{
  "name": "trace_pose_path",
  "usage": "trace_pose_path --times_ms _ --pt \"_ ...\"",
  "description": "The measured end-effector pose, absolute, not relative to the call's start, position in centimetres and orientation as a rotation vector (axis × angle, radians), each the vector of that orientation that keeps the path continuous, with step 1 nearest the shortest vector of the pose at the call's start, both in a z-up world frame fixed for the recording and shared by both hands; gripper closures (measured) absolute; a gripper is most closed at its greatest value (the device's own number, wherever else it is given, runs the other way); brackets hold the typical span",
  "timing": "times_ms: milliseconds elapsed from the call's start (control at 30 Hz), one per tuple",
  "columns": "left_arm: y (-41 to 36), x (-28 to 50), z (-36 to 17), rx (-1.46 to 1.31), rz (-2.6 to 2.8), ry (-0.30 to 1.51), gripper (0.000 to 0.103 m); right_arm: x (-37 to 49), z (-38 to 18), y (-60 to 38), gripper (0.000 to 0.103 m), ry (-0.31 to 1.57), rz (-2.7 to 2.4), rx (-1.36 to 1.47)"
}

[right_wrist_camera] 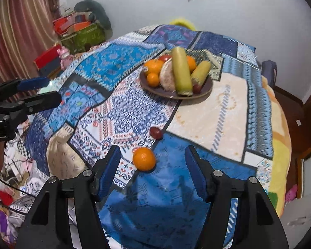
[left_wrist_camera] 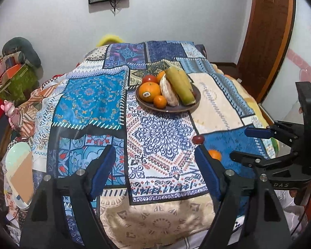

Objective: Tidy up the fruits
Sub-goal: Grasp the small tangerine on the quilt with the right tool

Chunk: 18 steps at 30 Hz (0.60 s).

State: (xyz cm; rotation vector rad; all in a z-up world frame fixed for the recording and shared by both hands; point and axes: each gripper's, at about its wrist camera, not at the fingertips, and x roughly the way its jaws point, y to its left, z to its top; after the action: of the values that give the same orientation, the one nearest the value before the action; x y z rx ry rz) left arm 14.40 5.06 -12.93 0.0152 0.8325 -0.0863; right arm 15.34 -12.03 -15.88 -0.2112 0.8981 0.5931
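Small round orange mandarin (right_wrist_camera: 144,159) on patchwork cloth — just ahead of the empty, half-open right gripper (right_wrist_camera: 152,173), left of centre — left gripper (left_wrist_camera: 155,173) likewise open, empty, farther.

A blue, white and cream patchwork cloth (right_wrist_camera: 197,112) fills mid-frame; upper centre, a dark brown plate (right_wrist_camera: 207,89) holds yellow-green corn (right_wrist_camera: 181,70); an orange tangerine (right_wrist_camera: 144,159) sits lower centre.
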Motion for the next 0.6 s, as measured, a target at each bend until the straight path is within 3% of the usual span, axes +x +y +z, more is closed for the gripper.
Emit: trace_pose_path --times_ms 267,467,533,600 --pt "5.1 15.2 -14.9 0.007 -0.099 0.886 0.024 16.2 -19.1 -10.5 0.043 0.979 0.618 -0.212" --pt "4.8 16.5 -16.6 -0.011 -0.108 0.929 0.024 17.1 -20.9 -9.5 0.057 1.034 0.633 -0.247" --pt "4.5 17.1 -17.2 -0.015 -0.116 0.946 0.024 17.3 -21.6 -9.3 0.069 1.047 0.638 -0.267" --pt "4.2 17.6 -17.6 -0.012 -0.124 0.959 0.024 17.4 -21.8 -9.5 0.070 1.050 0.653 -0.259"
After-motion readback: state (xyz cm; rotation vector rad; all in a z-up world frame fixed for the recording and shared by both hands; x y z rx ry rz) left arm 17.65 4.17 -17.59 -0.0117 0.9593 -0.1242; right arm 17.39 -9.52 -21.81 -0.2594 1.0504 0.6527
